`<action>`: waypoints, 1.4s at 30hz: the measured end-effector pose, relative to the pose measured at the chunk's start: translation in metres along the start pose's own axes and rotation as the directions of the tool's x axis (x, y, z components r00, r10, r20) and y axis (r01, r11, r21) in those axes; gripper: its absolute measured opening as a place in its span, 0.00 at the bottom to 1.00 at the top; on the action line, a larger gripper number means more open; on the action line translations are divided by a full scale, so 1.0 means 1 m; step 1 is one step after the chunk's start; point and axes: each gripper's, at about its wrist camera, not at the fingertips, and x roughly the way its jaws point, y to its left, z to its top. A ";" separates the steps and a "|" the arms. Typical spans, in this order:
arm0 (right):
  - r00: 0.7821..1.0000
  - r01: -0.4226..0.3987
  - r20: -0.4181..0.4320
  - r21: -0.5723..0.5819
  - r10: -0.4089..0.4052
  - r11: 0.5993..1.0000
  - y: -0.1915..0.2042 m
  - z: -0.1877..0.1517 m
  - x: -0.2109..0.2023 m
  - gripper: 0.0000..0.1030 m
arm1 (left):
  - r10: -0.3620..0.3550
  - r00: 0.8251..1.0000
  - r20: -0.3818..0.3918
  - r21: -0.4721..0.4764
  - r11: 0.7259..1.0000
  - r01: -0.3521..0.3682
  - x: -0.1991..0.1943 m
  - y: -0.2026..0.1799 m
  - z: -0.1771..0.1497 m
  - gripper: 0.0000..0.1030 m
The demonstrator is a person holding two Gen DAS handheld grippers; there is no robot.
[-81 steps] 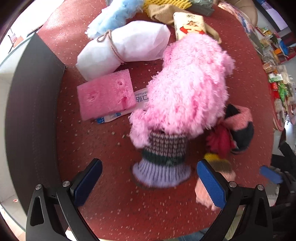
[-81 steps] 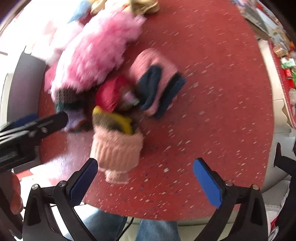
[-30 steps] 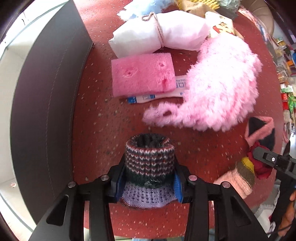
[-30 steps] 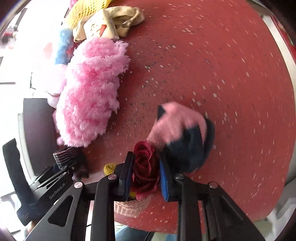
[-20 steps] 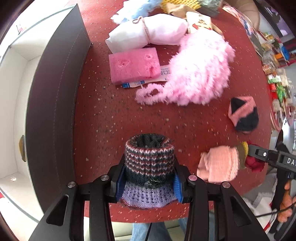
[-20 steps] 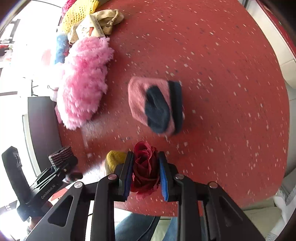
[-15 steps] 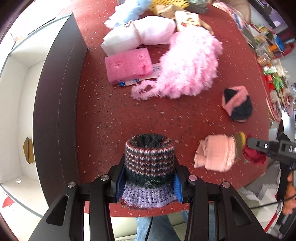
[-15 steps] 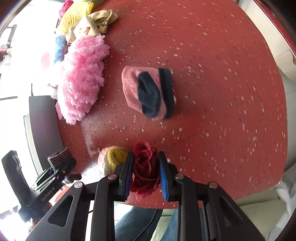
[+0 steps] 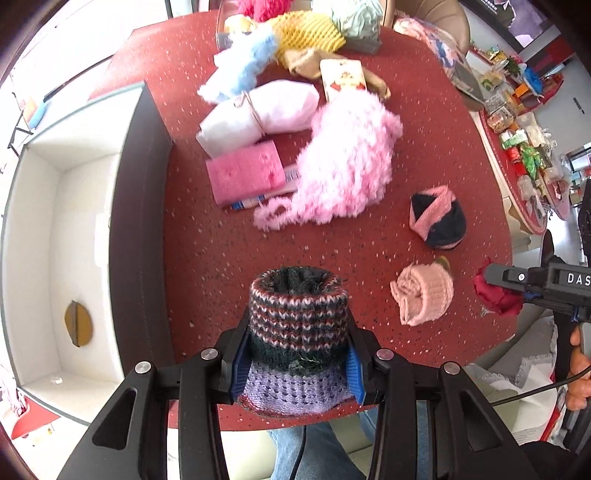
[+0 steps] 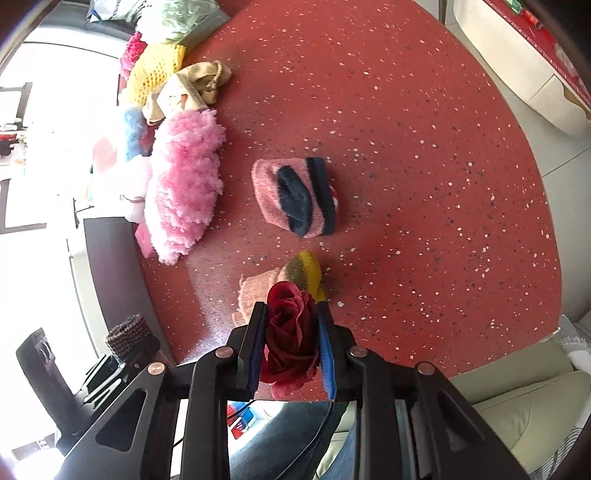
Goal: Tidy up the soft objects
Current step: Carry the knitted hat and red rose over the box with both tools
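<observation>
My left gripper (image 9: 295,354) is shut on a striped knit sock roll (image 9: 297,317), held above the red table's near edge. My right gripper (image 10: 291,345) is shut on a dark red fabric rose (image 10: 291,332); it shows at the right in the left wrist view (image 9: 496,293). On the table lie a peach and yellow sock roll (image 9: 423,297) (image 10: 280,280), a pink and navy sock roll (image 9: 437,218) (image 10: 295,195), a fluffy pink piece (image 9: 343,166) (image 10: 184,184), a pink sponge (image 9: 242,177) and a white tied bundle (image 9: 258,114).
A dark-walled box with a white inside (image 9: 66,236) stands at the table's left edge. A pile of soft things, blue fluff (image 9: 243,66), yellow knit (image 9: 306,35) and a beige pouch (image 10: 192,92), sits at the far side. A cluttered shelf (image 9: 517,122) is on the right.
Both grippers closed, the left on the striped sock roll, the right on the rose, and lifted them back toward the near edge. The peach and pink-navy rolls now lie apart.
</observation>
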 end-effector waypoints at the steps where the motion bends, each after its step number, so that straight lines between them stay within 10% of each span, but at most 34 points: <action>1: 1.000 0.003 0.001 -0.007 -0.003 1.000 0.004 0.001 -0.002 0.27 | -0.001 1.000 0.010 0.000 1.000 0.001 -0.005 0.002 0.001 0.42; 19: 0.994 0.107 0.034 -0.260 -0.102 0.960 0.110 0.000 0.003 0.27 | 0.028 0.987 0.157 -0.109 0.994 -0.011 -0.044 0.047 0.001 0.42; 42: 0.987 0.141 0.022 -0.585 -0.159 0.798 0.253 -0.027 0.039 0.27 | 0.076 0.968 0.239 -0.295 0.956 -0.002 -0.070 0.126 -0.018 0.42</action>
